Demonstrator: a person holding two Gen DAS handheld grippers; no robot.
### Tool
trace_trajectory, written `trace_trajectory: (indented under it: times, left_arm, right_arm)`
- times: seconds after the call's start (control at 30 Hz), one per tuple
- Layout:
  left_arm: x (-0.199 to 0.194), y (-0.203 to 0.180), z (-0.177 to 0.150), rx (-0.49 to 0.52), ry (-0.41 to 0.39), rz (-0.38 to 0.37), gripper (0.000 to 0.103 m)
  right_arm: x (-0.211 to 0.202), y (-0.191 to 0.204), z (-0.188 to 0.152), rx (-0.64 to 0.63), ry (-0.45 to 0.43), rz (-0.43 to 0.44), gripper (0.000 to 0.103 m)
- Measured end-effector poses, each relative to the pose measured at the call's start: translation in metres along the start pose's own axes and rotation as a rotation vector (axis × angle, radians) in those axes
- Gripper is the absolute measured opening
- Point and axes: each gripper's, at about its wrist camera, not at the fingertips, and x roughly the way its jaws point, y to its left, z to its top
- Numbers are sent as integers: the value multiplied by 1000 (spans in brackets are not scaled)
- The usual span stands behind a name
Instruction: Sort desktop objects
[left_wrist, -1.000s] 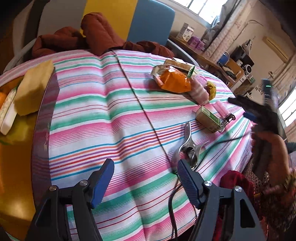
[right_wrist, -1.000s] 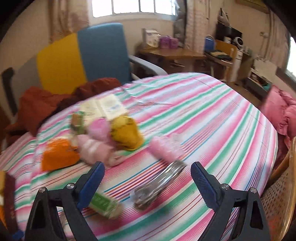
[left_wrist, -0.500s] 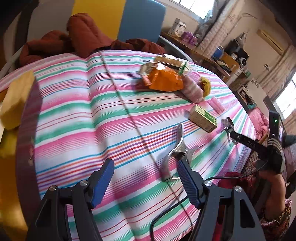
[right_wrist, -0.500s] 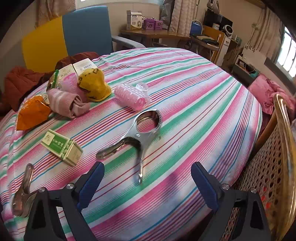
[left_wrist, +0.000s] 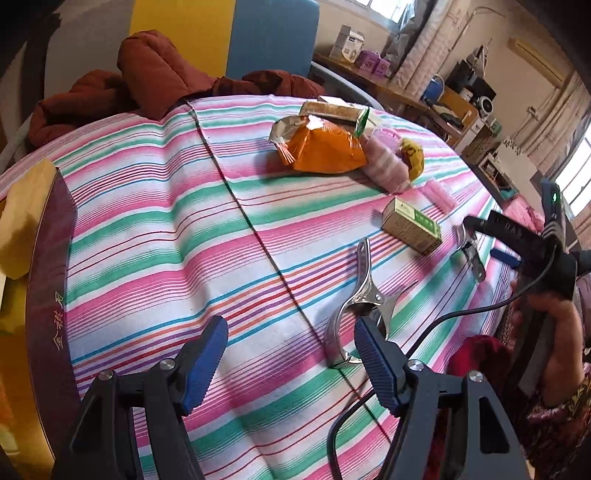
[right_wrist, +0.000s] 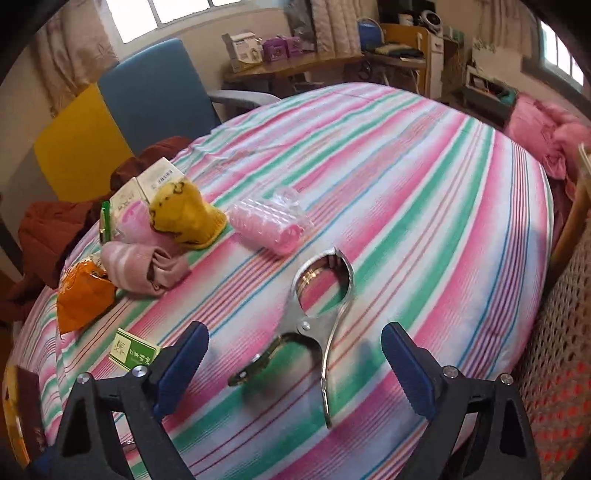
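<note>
Tabletop (right_wrist: 424, 155): round, draped in a cloth of pink, green and white stripes; a dark wooden rim shows at the left edge in the left wrist view.
Left gripper (left_wrist: 291, 354): black frame, blue ribbed pads; jaws spread wide with nothing between them, over bare cloth at the near edge.
Right gripper (right_wrist: 295, 363): same build; jaws spread wide, nothing gripped, poised over the second clamp. Seen from the left wrist view it sits at the far right, held in a hand (left_wrist: 554, 314).
First metal clamp (left_wrist: 356, 306): steel spring clamp lying flat just beyond the left gripper's right pad, handles pointing away.
Second metal clamp (right_wrist: 314, 314): steel, with a ring-shaped mouth, lying flat between the right gripper's pads, not touched by either.
Green-and-tan box (left_wrist: 412, 225): small carton, lying between the two clamps; its corner shows at the lower left of the right wrist view.
Orange packet (left_wrist: 325, 147): crinkled snack bag, at the far side of the cloth, touching the pink striped sock.
Pink striped sock (right_wrist: 144, 267): rolled, beside the orange packet.
Yellow knit piece (right_wrist: 184, 214): resting against the sock.
Pink roller pack (right_wrist: 269, 221): clear-wrapped, just beyond the second clamp's ring.
Flat cartons (right_wrist: 147, 184): at the back of the cluster.
Chair (right_wrist: 155, 96): blue and yellow, behind the tabletop, with rust-brown clothing (left_wrist: 159, 77) heaped on it.
</note>
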Motion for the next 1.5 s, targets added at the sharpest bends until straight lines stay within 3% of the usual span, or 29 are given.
trace_trajectory:
  times: [0.27, 0.4, 0.5, 0.67, 0.77, 0.8, 0.93, 1.13, 1.2, 1.37, 1.43, 1.5]
  left_arm:
    - [26, -26, 3, 150, 67, 10, 71]
    - [40, -35, 10, 206, 62, 61, 71]
    - [46, -41, 12, 259, 25, 126, 64]
    - [35, -21, 6, 177, -31, 166, 28]
    - [25, -1, 2, 128, -43, 188, 27]
    - [23, 9, 1, 96, -41, 186, 27]
    - [14, 34, -9, -13, -38, 143, 29]
    - [11, 42, -17, -66, -51, 85, 30]
    - [10, 42, -19, -68, -59, 79, 31]
    - [13, 36, -15, -57, -52, 53, 48]
    - [18, 34, -12, -37, -38, 48, 48]
    - [19, 35, -10, -34, -27, 37, 48]
  right_arm:
    - [-5, -3, -6, 2, 2, 17, 94]
    - [-11, -11, -10, 14, -1, 15, 94]
    - [-15, -15, -11, 21, 3, 4, 94]
    - [-18, -14, -17, 5, 16, 20, 94]
    - [-21, -8, -20, -37, -4, 35, 92]
    - [-21, -5, -19, -59, -16, 39, 87]
    - [-15, 9, -9, -149, -36, 46, 78]
    - [32, 8, 1, -135, 109, 9, 78]
    - [32, 16, -4, -171, 99, -23, 77]
    - [18, 44, -25, -185, 164, 137, 78]
    - [13, 54, -35, -174, 208, 248, 86]
    - [7, 61, -43, -177, 246, 327, 86]
